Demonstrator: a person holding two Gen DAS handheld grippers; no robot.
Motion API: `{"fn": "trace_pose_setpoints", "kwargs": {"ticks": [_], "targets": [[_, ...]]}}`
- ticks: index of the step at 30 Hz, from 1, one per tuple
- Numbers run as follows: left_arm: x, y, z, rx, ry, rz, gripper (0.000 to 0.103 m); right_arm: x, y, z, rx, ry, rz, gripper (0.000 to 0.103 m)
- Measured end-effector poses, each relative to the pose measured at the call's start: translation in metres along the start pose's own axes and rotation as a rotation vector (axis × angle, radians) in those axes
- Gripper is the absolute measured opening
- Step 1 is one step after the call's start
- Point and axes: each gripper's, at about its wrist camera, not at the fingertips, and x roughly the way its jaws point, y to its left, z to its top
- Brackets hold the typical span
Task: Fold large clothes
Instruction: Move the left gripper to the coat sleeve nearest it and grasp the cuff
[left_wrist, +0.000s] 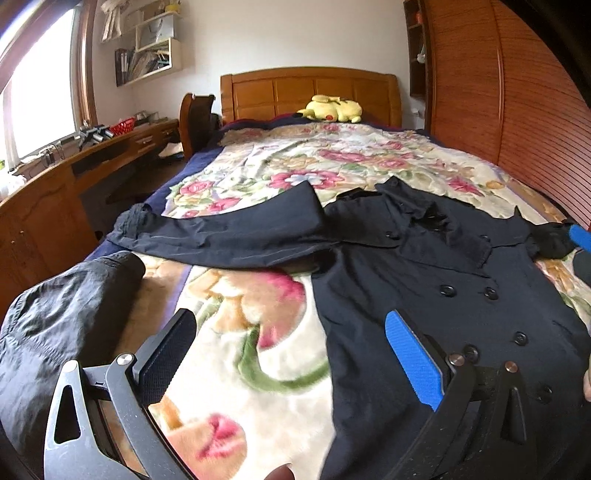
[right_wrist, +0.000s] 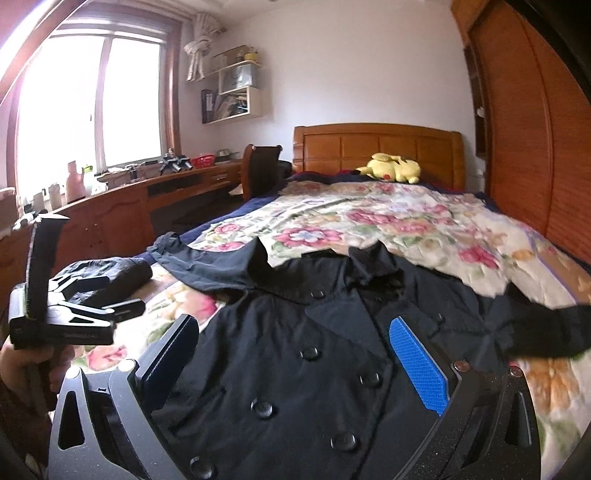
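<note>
Navy coat (left_wrist: 424, 280) spread buttons-up on floral blanket (left_wrist: 236, 332), left tongs (left_wrist: 291, 354) apart, right tongs (right_wrist: 295, 365) apart, both empty.

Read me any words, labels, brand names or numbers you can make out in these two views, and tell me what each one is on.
None can be read.
Left gripper body, seen in the right wrist view: a faint line of lettering, too small and blurred to read.
White bag on the wall shelf: a faint mark, too blurred to read.
Binders on the shelf: spine labels, too small to read.
Dark coat: no visible label.
</note>
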Motion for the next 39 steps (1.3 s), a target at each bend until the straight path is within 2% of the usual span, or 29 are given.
{"fn": "trace_pose_setpoints", "kwargs": {"ticks": [7, 13, 14, 16, 22, 26, 39], "targets": [[0.044, 0.018, 0.015, 0.0, 0.053, 0.007, 0.101, 0.035, -0.002, 0.001, -0.064, 0.04, -0.007, 0.103], [0.089, 0.037, 0.028, -0.043, 0.104, -0.001, 0.098, 0.065, -0.019, -0.015, -0.066, 0.11, -0.001, 0.103], [0.096, 0.041, 0.03, -0.055, 0.113, -0.004, 0.093, 0.068, -0.02, -0.017, -0.069, 0.117, -0.005, 0.103], [0.111, 0.048, 0.032, -0.072, 0.138, -0.003, 0.09, 0.072, -0.025, -0.024, -0.075, 0.137, -0.011, 0.103], [0.156, 0.065, 0.042, -0.125, 0.185, 0.019, 0.085, 0.084, -0.032, -0.024, -0.056, 0.179, -0.005, 0.103], [0.181, 0.078, 0.047, -0.175, 0.218, 0.035, 0.085, 0.098, -0.025, -0.018, -0.046, 0.2, -0.002, 0.103], [0.227, 0.098, 0.052, -0.244, 0.293, 0.102, 0.087, 0.1, -0.023, -0.02, -0.046, 0.206, 0.001, 0.103]]}}
